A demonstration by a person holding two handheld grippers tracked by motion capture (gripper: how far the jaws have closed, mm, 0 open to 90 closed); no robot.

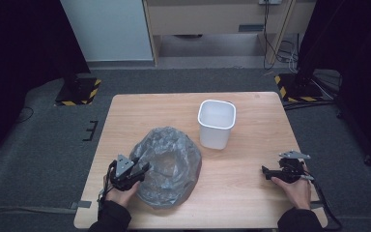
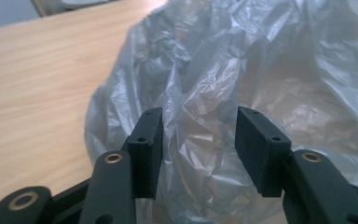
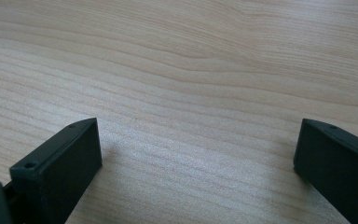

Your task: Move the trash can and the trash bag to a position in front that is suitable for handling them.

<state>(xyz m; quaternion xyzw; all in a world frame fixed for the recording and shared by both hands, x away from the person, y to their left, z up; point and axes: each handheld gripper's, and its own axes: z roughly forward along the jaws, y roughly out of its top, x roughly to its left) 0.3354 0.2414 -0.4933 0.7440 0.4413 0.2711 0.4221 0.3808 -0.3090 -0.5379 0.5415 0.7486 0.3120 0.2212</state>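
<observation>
The crumpled grey plastic bag (image 1: pixel 169 164) lies at lower centre, a fold between the left tool's (image 1: pixel 142 170) unclenched jaws. The right tool (image 1: pixel 266 172) rests released at lower right.

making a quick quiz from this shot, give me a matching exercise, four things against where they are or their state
Things:
1. plastic bag
2. white bin
3. left gripper
4. right gripper

States:
A. upright, empty, behind the bag
B. fingers wide over bare wood
C. crumpled grey heap, front left
D. fingers either side of a fold of film

Pairs: 1-C, 2-A, 3-D, 4-B
</observation>
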